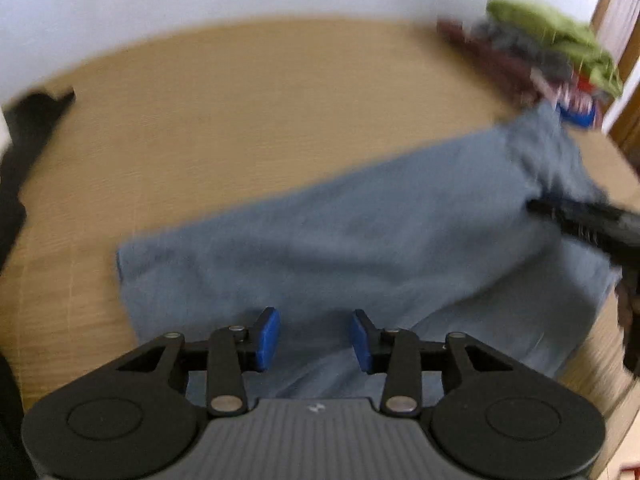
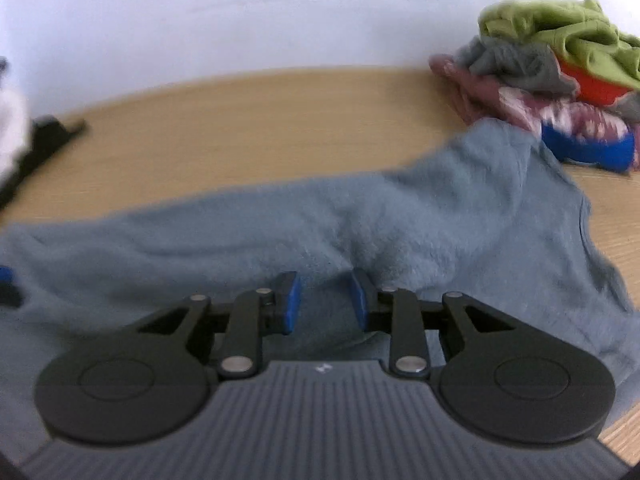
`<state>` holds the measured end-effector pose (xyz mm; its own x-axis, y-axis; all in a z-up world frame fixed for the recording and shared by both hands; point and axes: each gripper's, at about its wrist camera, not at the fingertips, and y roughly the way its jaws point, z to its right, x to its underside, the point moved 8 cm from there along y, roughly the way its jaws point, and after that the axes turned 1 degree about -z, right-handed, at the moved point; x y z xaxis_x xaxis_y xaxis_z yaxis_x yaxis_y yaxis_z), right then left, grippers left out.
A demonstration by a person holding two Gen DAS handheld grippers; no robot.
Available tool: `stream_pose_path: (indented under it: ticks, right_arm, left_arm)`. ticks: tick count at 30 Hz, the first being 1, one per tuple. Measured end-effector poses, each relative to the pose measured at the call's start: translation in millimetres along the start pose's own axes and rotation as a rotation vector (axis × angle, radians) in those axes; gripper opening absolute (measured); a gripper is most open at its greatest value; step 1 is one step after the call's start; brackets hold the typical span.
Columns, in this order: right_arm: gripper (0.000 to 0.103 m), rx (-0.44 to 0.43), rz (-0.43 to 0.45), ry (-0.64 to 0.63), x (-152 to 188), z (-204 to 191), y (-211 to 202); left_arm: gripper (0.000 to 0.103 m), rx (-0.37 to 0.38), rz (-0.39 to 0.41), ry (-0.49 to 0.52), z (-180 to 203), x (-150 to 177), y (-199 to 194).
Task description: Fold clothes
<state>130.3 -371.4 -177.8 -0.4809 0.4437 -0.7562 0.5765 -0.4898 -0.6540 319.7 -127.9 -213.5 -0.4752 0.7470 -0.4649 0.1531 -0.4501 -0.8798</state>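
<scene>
- At the far left of my left view a black garment (image 1: pixel 28 128) lies on the wooden table (image 1: pixel 240 100), by the table's edge.
- My left gripper (image 1: pixel 315 338) hangs over the near part of the blue-grey shirt (image 1: pixel 360 232); its blue pads (image 1: pixel 267 338) stand apart with cloth showing beneath the gap and nothing pinched.
- The shirt lies spread across the table, running from the near left up toward the far right.
- At the right edge of that view a black finger of my right gripper (image 1: pixel 592 224) reaches over the shirt; the frame is blurred there.
- In my right view, my right gripper (image 2: pixel 324 300) sits low over the shirt (image 2: pixel 440 216), pads (image 2: pixel 291 302) a little apart; a raised fold rises just beyond them, and I see no grip.
- At the far right a pile (image 2: pixel 560 92) of clothes, green on top, rests on the table (image 2: pixel 240 128) against the white wall (image 2: pixel 240 12), touching the shirt's far end.
</scene>
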Motion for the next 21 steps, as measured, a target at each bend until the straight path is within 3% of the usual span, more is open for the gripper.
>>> stream_pose_path:
  ticks: [3,4,6,9,11,14,16,18,19,21]
  right_arm:
    - [0.034,0.107,0.008,-0.004,-3,-18,-15]
    - [0.033,0.09,0.037,0.015,-8,-32,-31]
    - [0.033,0.006,0.078,0.049,-16,-67,-50]
    - [0.031,-0.194,0.044,0.075,-22,-131,-57]
    - [0.031,-0.235,0.005,0.053,-26,-158,-49]
    - [0.031,-0.28,-0.057,0.017,-30,-192,-36]
    - [0.03,-0.327,-0.159,-0.006,-22,-206,-18]
    - [0.03,-0.315,-0.241,-0.046,-8,-219,-9]
    - [0.029,-0.285,-0.253,-0.061,-3,-224,-3]
    - [0.029,-0.252,-0.19,-0.044,-7,-229,6]
  left_arm:
    - [0.042,0.1,-0.028,0.038,-13,14,1]
    - [0.042,0.126,-0.022,0.06,-15,17,-1]
    - [0.042,0.176,-0.007,0.116,-20,20,-9]
    - [0.042,0.242,0.042,0.118,-27,13,-19]
    - [0.043,0.238,0.092,0.113,-36,3,-21]
    - [0.042,0.234,0.068,0.162,-40,2,-11]
    - [0.042,0.234,0.029,0.204,-39,8,-6]
    - [0.045,0.227,0.04,0.254,-38,22,-8]
    - [0.046,0.225,0.046,0.273,-36,27,-9]
    - [0.049,0.227,0.061,0.307,-34,37,-13]
